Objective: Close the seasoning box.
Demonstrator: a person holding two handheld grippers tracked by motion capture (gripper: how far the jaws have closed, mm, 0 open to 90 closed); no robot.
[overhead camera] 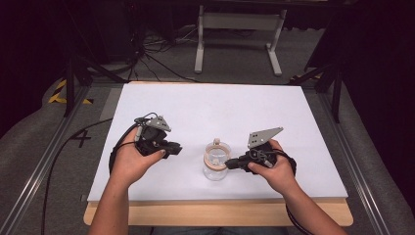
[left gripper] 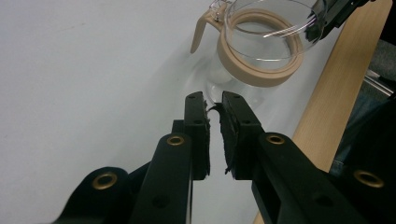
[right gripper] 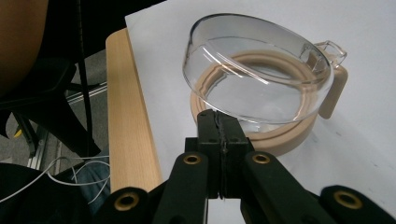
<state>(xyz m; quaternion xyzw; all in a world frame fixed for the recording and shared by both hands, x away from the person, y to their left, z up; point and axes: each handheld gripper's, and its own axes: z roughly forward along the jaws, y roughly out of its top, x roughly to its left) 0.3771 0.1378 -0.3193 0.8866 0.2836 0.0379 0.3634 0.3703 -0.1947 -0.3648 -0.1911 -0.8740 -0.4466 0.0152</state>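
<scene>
A small clear jar (overhead camera: 215,166) with a tan collar (right gripper: 280,140) and a tan tab (left gripper: 200,32) stands near the front of the white tabletop (overhead camera: 220,107). Its clear round lid (right gripper: 257,70) sits tilted above the collar, raised on the side of my right gripper (right gripper: 219,119), which is shut on the lid's rim. That gripper (overhead camera: 229,165) reaches the jar from the right. My left gripper (left gripper: 213,100) points at the jar from the left, a short way off. Its jaws stand a narrow gap apart with nothing between them, held in a hand (overhead camera: 132,164).
The table's wooden front edge (overhead camera: 220,213) runs just behind the jar on the person's side. A white metal stand (overhead camera: 240,22) and loose cables (overhead camera: 156,54) lie on the floor beyond the table. Metal rails (overhead camera: 44,161) flank both sides.
</scene>
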